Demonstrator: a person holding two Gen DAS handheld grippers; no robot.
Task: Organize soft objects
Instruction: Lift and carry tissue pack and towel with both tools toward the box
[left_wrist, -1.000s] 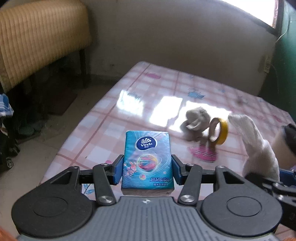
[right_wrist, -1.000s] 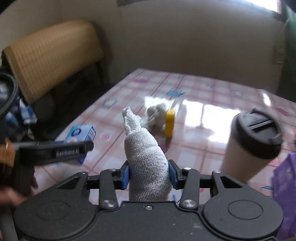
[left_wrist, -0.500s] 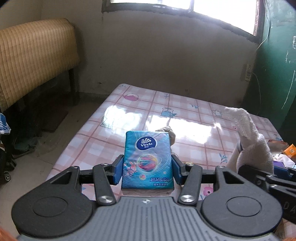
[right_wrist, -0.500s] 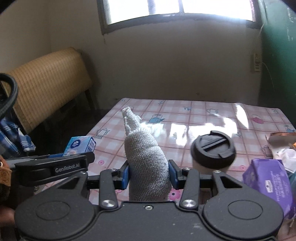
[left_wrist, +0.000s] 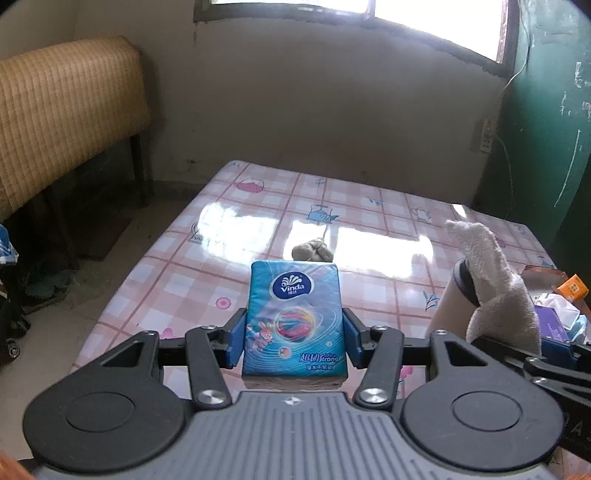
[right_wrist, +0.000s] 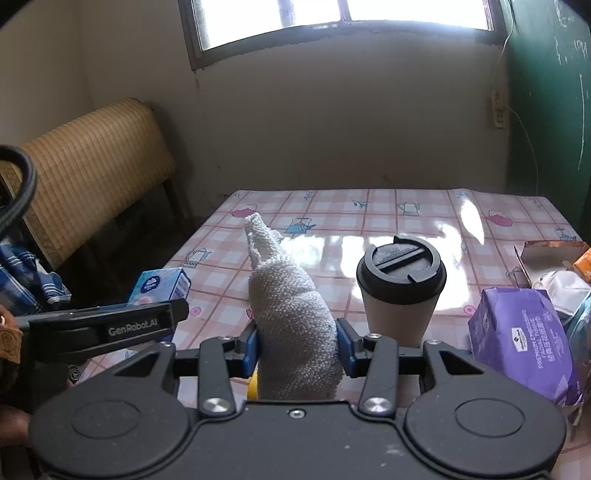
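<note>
With both loads now lifted off the counter (left_wrist: 258, 221), left tongs (left_wrist: 294, 334) grip tissues (left_wrist: 294, 317), right tongs (right_wrist: 297, 347) a cloth (right_wrist: 291, 314), ready for sorting.

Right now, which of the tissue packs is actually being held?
The blue Vinda tissue pack, clamped between the left gripper fingers. The purple facial tissue pack sits untouched at the table's right side; the right gripper holds a white towel instead.

"What do those handheld rigs look like?"

"Each gripper, left (left_wrist: 294, 334) and right (right_wrist: 297, 349), has matte black linkages, silver screws, blue pads (left_wrist: 236, 341), two round discs and a ribbed grey base. White 'GenRobot.AI' lettering runs along the left one's side."
</note>
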